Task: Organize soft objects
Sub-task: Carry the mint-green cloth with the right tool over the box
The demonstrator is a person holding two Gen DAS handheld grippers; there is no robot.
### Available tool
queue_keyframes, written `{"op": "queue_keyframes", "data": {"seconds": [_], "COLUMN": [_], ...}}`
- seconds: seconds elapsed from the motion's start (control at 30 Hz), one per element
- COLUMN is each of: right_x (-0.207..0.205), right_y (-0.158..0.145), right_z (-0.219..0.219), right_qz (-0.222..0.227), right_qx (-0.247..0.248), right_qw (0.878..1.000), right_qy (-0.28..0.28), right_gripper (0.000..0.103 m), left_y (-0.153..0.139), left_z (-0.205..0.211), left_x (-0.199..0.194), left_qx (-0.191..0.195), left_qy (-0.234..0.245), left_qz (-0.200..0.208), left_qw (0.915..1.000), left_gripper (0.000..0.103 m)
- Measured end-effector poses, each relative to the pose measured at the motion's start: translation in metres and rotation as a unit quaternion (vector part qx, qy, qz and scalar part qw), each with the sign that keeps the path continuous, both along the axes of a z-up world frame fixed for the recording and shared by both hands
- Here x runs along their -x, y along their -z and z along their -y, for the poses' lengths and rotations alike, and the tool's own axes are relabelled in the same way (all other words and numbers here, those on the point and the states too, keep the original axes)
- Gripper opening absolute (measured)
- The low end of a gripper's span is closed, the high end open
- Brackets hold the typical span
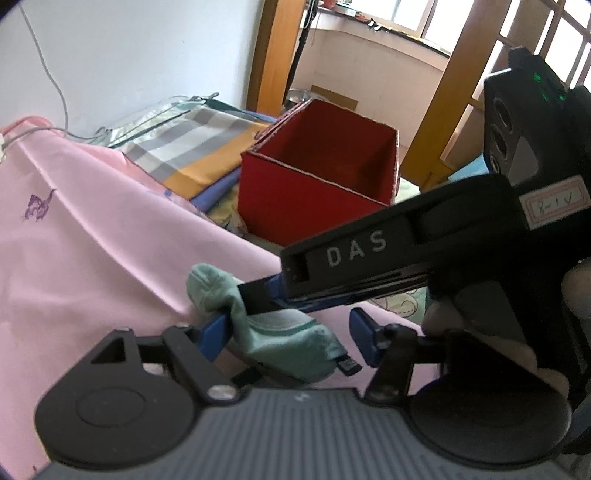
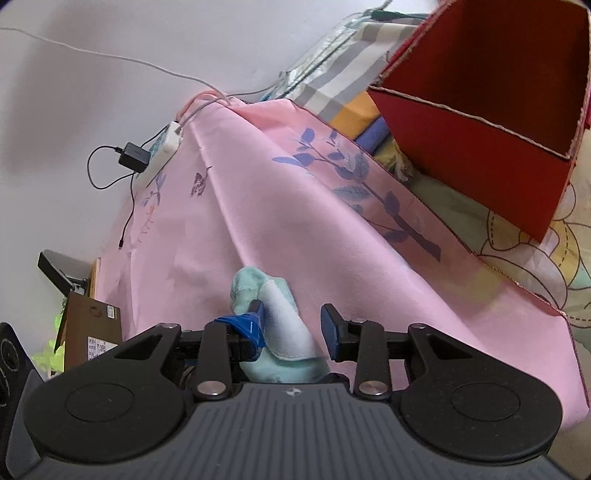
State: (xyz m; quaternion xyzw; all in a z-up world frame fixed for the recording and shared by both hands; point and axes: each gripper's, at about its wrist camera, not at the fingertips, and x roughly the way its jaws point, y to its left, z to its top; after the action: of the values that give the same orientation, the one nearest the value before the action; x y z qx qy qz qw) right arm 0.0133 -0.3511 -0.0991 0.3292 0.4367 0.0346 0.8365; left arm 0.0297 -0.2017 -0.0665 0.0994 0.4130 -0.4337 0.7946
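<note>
Pink floral fabric point(image 2: 295, 221) drapes over the bed, with a red open-topped box point(image 1: 317, 184) standing behind it on a flowered sheet point(image 2: 535, 266), beside folded plaid bedding point(image 1: 195, 147). Between both tools hangs a mint-green sock point(image 1: 280, 339), bunched and partly turned, its paler lining showing.

From the left wrist view, the left gripper point(image 1: 291, 336) stands fairly wide, the sock draped against its left finger rather than pinched across the gap; the right tool's body crosses the frame, its narrow finger pushed into the sock's fold. That probably means the pair are rolling or folding the sock into a bundle before it goes to the box.

From the right wrist view, the right gripper point(image 2: 295, 328) also looks spread, one blue pad touching the sock point(image 2: 280, 332), the other apart from it; whether anything is truly clamped I cannot tell. Only this view shows the charger and cables point(image 2: 147, 155) at the wall; only the left shows the doorway and window point(image 1: 424, 22).
</note>
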Motion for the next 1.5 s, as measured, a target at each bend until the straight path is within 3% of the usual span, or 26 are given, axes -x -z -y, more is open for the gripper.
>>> {"op": "queue_keyframes", "data": {"seconds": [0.33,0.47,0.67,1.1,1.5], "right_x": [0.001,0.0,-0.005,-0.026,-0.054], "right_y": [-0.029,-0.043,-0.066,-0.106,-0.121], "right_z": [-0.025,-0.04,-0.081,-0.208,-0.32], "right_qz": [0.053,0.08,0.117,0.176,0.225], "right_qx": [0.002,-0.029,-0.029,-0.055,-0.056], "right_qw": [0.998,0.995,0.987,0.954,0.922], "right_qy": [-0.042,-0.06,-0.103,-0.237,-0.309], "right_gripper": [0.008,0.007,0.007,0.008,0.008], "left_y": [-0.03,-0.046,-0.071,-0.119,-0.135], "left_z": [-0.032,-0.056,-0.098,-0.221,-0.316], "left_x": [0.015,0.021,0.036,0.065,0.05], "left_qx": [0.034,0.06,0.076,0.074,0.059], "left_qy": [-0.03,-0.05,-0.088,-0.201,-0.258], "left_qz": [0.039,0.046,0.086,0.175,0.23], "left_qw": [0.9982,0.9959,0.9895,0.9611,0.9366], "left_gripper": [0.06,0.057,0.049,0.045,0.045]}}
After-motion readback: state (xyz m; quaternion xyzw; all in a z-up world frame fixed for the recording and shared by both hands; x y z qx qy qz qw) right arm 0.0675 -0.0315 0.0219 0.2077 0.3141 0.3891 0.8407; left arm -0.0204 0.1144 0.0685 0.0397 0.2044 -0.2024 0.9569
